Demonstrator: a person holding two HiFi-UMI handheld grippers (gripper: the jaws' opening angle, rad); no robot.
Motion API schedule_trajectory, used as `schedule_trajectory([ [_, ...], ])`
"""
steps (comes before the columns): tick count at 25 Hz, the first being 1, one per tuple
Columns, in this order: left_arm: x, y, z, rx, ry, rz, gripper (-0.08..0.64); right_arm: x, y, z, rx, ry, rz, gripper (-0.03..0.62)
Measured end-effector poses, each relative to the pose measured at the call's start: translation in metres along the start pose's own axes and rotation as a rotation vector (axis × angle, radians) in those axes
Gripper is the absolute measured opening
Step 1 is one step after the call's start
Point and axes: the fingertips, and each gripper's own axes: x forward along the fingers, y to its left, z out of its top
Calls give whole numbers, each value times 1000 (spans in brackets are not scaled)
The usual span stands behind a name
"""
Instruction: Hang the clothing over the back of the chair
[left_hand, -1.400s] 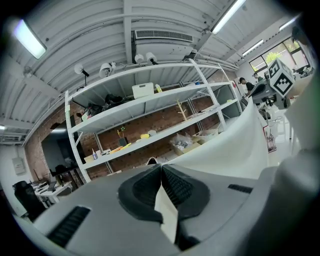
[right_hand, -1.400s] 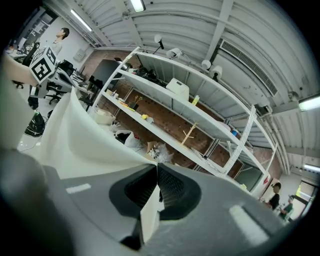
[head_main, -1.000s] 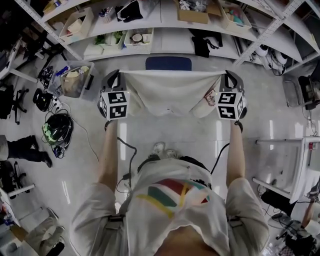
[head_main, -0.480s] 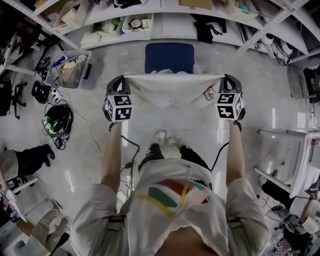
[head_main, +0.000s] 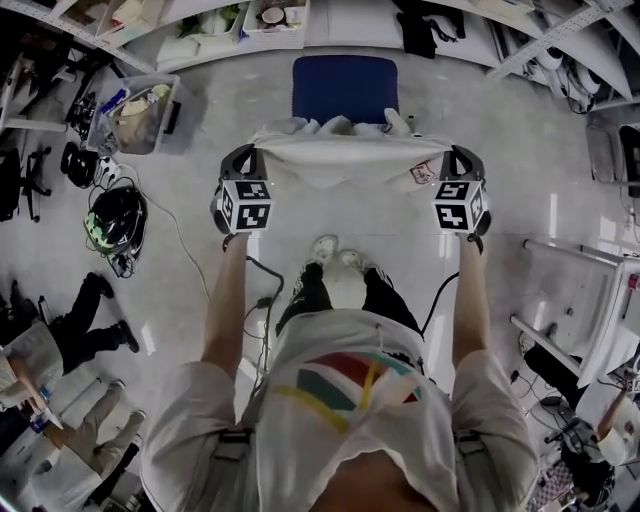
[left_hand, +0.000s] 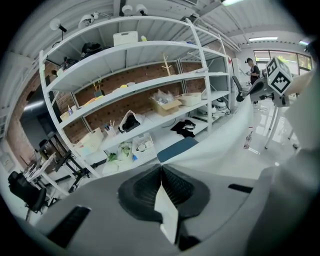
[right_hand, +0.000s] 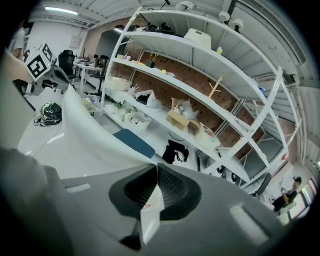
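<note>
On the floor at far left lie a black helmet (head_main: 115, 222) and a plastic bin (head_main: 135, 110) filled with odds and ends. Just right of them, the left gripper (head_main: 244, 158) is held out at arm's length, its marker cube facing up. The left gripper view shows its jaws (left_hand: 161, 169) closed tight on one corner of the white clothing (left_hand: 225, 142), with a folded tab of fabric poking back between the ribbed black pads (left_hand: 142, 187).

From that pinch the clothing (head_main: 350, 162) runs rightward as a taut band between the two grippers, its upper edge pulled nearly straight and the rest sagging beneath in soft folds. It is pale, plain cloth, bunched into small ridges along the far edge. That edge meets the near edge of the blue chair (head_main: 345, 88) in the head view; whether it rests on the chair cannot be told. A small reddish print (head_main: 421, 176) shows near the cloth's right end.

The right gripper (head_main: 458, 158) mirrors the left, level with it. In the right gripper view its jaws (right_hand: 156, 170) are likewise pressed together on the opposite corner of the clothing (right_hand: 82, 132), a strip of fabric with a thin red mark caught between the pads (right_hand: 172, 187). Beyond the stretched cloth, the chair (right_hand: 134, 143) stands before white shelving (right_hand: 200, 75) loaded with boxes.
</note>
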Motion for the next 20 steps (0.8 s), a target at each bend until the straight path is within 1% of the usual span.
schedule_trajectory([
  [5,8,-7,-10,10,34,-24,15,7,6,-16,22,39,4,7],
  [11,16,-12,-20,-2,58,-49,15,12,10,-25,43,61,-11,8],
  [16,15,-18,-27,-38,63,-42,15,12,12,-32,75,61,-7,8],
  [20,12,-18,-26,-66,51,-31,15,13,12,-31,127,48,15,8],
])
